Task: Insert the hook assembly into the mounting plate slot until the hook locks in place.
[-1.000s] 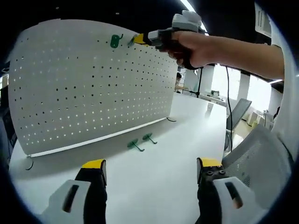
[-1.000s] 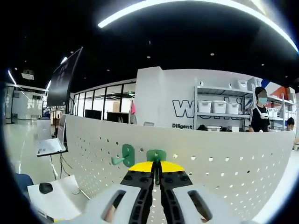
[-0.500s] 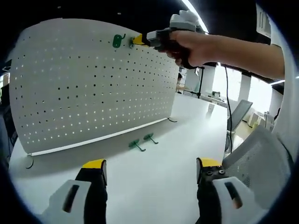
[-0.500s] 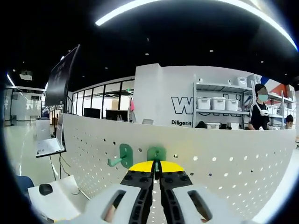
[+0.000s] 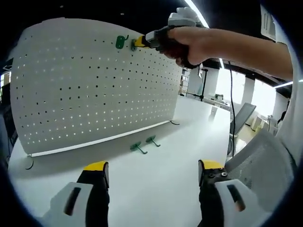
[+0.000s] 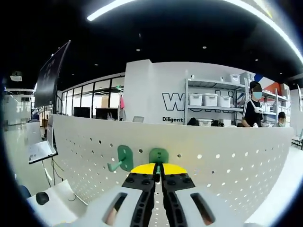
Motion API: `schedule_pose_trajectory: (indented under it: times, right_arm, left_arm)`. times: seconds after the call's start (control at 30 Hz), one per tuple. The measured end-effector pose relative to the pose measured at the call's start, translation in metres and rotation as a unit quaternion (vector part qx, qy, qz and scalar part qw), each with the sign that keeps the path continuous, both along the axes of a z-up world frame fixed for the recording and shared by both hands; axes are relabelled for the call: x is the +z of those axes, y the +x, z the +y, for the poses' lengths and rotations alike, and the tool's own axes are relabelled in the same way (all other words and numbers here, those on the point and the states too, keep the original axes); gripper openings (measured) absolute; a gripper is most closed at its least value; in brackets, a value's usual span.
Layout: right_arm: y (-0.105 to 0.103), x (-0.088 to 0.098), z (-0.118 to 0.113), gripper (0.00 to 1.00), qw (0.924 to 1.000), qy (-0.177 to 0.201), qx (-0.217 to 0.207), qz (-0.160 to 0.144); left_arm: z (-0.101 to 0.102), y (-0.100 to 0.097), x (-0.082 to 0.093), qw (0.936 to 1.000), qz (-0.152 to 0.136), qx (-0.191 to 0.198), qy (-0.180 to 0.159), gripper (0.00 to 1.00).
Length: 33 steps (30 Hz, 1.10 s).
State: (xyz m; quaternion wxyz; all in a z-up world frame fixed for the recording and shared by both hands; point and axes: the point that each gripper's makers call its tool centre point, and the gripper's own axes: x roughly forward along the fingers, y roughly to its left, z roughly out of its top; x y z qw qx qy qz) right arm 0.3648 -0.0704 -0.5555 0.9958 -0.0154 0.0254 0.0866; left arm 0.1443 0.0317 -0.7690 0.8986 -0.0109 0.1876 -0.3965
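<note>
A green hook (image 6: 158,155) sits flat against the pegboard (image 6: 227,165), near its top edge, directly in front of the right gripper (image 6: 158,174). The yellow tips of that gripper are pressed together on the lower part of the hook, pinching it against the board. Just to the left of it, a second green hook (image 6: 122,158) already hangs on the board, with its arm pointing out to the left.

In the left gripper view, the same right gripper (image 5: 138,41) reaches in from the right, held by a person's hand (image 5: 189,43), and touches the upper part of the pegboard (image 5: 94,90) just beside the hanging hook (image 5: 121,42). The board stands upright on a white table (image 5: 156,175). Two more green hooks (image 5: 144,143) lie on the table close to the foot of the board, near each other. The left gripper (image 5: 152,169) is low and near, well apart from the board, with its jaws spread wide and holding nothing.
</note>
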Motion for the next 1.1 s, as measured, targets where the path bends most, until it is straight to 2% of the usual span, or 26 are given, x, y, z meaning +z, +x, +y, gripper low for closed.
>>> schedule_pose_trajectory:
  times: [0.4,0.63,0.87,0.93,1.0,1.1]
  right_arm:
    - [0.002,-0.003,0.000,0.03,0.9998,0.002,-0.019,0.001]
    - [0.000,-0.003,0.000,0.03,1.0000,0.001,-0.009,-0.002]
    - [-0.001,-0.002,0.003,0.06,0.9994,-0.012,0.030,-0.014]
    - [-0.002,-0.006,0.007,0.09,0.9987,-0.007,0.050,-0.009]
    - [-0.005,-0.009,0.008,0.12,0.9979,-0.020,0.060,-0.010]
    - [-0.008,-0.013,0.011,0.26,0.9968,-0.019,0.077,-0.007]
  left_arm:
    - [0.001,0.000,0.000,1.0000,0.000,0.000,-0.004,0.78]
    - [0.001,0.000,-0.001,1.0000,0.000,-0.001,-0.002,0.78]
    - [0.004,0.001,-0.002,1.0000,0.002,0.004,-0.002,0.78]
    - [0.003,0.001,-0.002,1.0000,0.003,0.003,-0.001,0.78]
    - [0.002,0.000,-0.003,1.0000,0.002,0.000,0.003,0.78]
    - [0.001,-0.001,-0.004,1.0000,0.003,-0.003,0.006,0.78]
